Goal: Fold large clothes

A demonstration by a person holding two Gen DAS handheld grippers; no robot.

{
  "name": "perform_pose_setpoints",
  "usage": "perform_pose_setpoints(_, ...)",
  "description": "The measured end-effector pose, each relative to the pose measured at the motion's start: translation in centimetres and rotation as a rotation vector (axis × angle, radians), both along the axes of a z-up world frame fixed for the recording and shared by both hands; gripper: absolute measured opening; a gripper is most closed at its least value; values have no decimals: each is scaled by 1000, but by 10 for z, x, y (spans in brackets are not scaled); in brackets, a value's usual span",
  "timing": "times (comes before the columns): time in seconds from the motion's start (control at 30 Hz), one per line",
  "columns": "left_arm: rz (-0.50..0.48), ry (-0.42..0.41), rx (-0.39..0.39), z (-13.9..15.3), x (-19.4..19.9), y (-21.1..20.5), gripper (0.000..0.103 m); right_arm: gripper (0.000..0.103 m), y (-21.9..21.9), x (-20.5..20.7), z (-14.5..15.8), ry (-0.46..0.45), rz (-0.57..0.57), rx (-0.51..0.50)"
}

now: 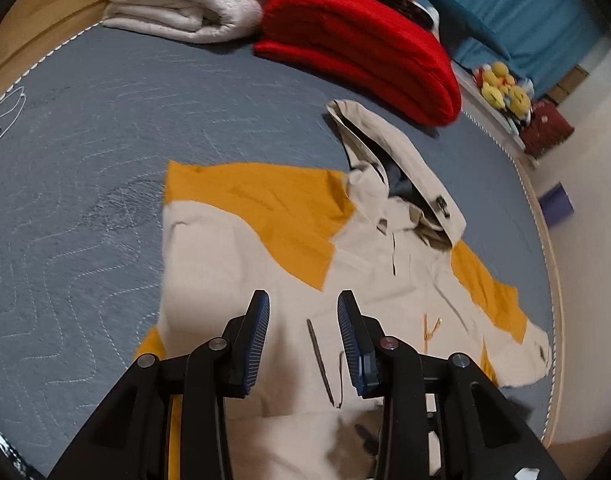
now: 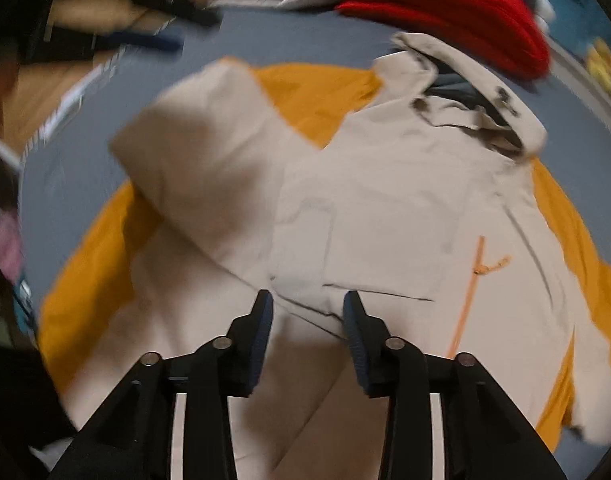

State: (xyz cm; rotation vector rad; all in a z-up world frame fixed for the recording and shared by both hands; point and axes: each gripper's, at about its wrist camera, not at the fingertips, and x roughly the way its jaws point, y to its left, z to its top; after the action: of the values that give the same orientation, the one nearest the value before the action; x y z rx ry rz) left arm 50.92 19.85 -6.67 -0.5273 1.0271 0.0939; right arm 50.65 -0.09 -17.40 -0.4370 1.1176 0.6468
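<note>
A beige and mustard hooded jacket (image 1: 365, 256) lies front up on a grey quilted bed cover (image 1: 85, 184), hood (image 1: 405, 168) pointing away. One sleeve is folded across the body; it shows as a beige flap in the right wrist view (image 2: 193, 148). The other sleeve (image 1: 505, 320) lies spread out to the right. My left gripper (image 1: 303, 300) is open and empty just above the jacket's lower body. My right gripper (image 2: 307, 300) is open and empty above the jacket's (image 2: 385, 208) lower front. The left gripper also shows at the upper left of the right wrist view (image 2: 145, 20), blurred.
A folded red blanket (image 1: 357, 48) and folded white blankets (image 1: 177, 4) lie at the far side of the bed. A wooden bed frame (image 1: 29, 32) runs along the left. Plush toys (image 1: 501, 88) and a blue curtain (image 1: 525, 4) stand beyond the right edge.
</note>
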Motion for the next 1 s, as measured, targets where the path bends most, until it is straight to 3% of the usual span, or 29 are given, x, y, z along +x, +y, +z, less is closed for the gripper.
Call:
perform_pose_setpoints(0.17, 12, 1, -24, -2, 0, 18, 32, 47, 15, -7, -35, -41, 75, -162)
perform_pose_setpoints(0.3, 16, -6, -30, 0, 1, 24, 32, 46, 13, -4, -45, -90, 73, -229)
perform_pose_setpoints(0.37, 20, -12, -28, 2, 0, 27, 32, 26, 9, -2, -42, -103, 55, -219)
perform_pose_setpoints(0.4, 23, -12, -28, 2, 0, 27, 32, 10, 6, 0, -39, -92, 42, -201)
perform_pose_setpoints(0.43, 29, -14, -33, 2, -1, 30, 32, 3, 3, 4, -35, -85, 26, -181)
perform_pose_setpoints(0.6, 39, -12, -49, -1, -3, 32, 32, 1, -29, 20, 18, -103, -159, 55)
perform_pose_setpoints(0.73, 53, -9, -56, -4, -6, 34, 32, 1, -63, 26, 49, -177, -296, 128)
perform_pose_setpoints(0.8, 54, -2, -50, -6, -6, 34, 32, 1, -95, 33, 61, -165, -442, 199)
perform_pose_setpoints(1.0, 31, 31, -26, -14, -2, 29, 32, 1, -181, 51, 47, -59, -819, 235)
